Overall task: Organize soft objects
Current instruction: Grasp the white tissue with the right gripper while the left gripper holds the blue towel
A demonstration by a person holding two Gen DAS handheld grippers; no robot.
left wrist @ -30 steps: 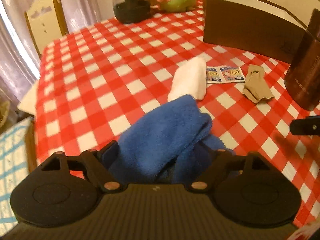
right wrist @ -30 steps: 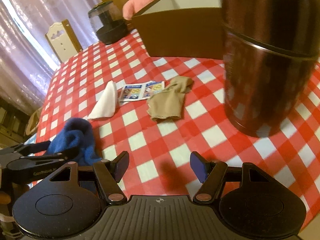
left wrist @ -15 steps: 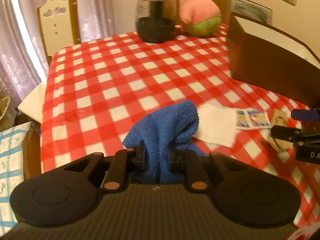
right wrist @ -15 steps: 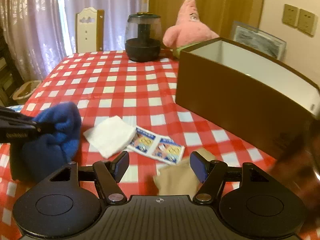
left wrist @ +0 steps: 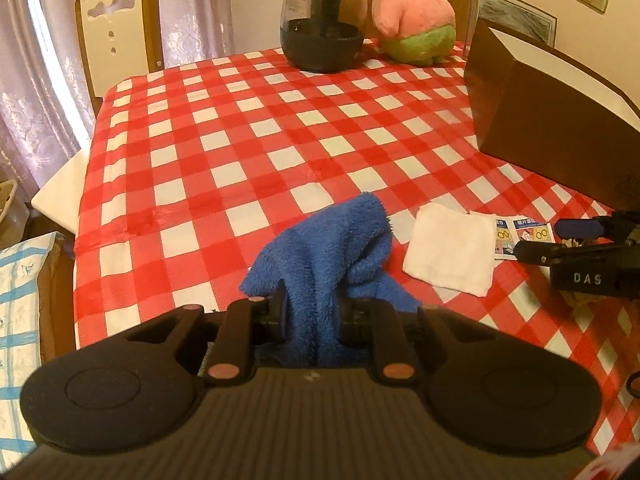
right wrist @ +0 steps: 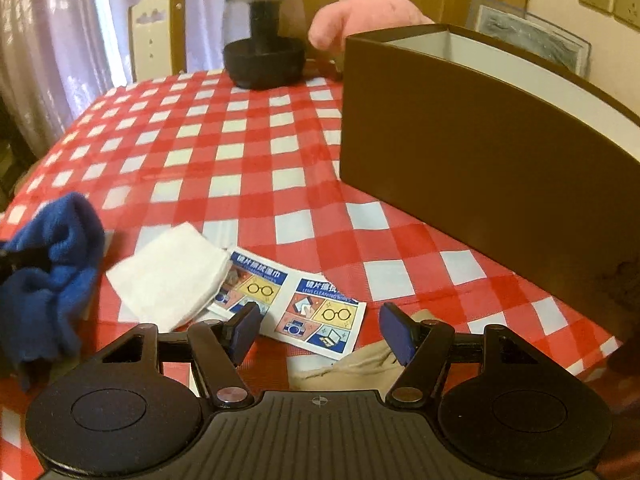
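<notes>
My left gripper is shut on a fluffy blue cloth and holds it just above the checked tablecloth; the cloth also shows at the left of the right wrist view. A folded white cloth lies to its right. My right gripper is open, low over a beige cloth that lies between its fingers. Its fingers show at the right of the left wrist view. An open brown box stands behind.
Two lens-wipe sachets lie beside the white cloth. A dark glass humidifier and a pink plush toy stand at the table's far edge. A wooden chair is at the far left corner.
My left gripper closed on the blue cloth and lifted it. My right gripper swung away from a dark cylinder and lowered over the beige cloth, staying open.
</notes>
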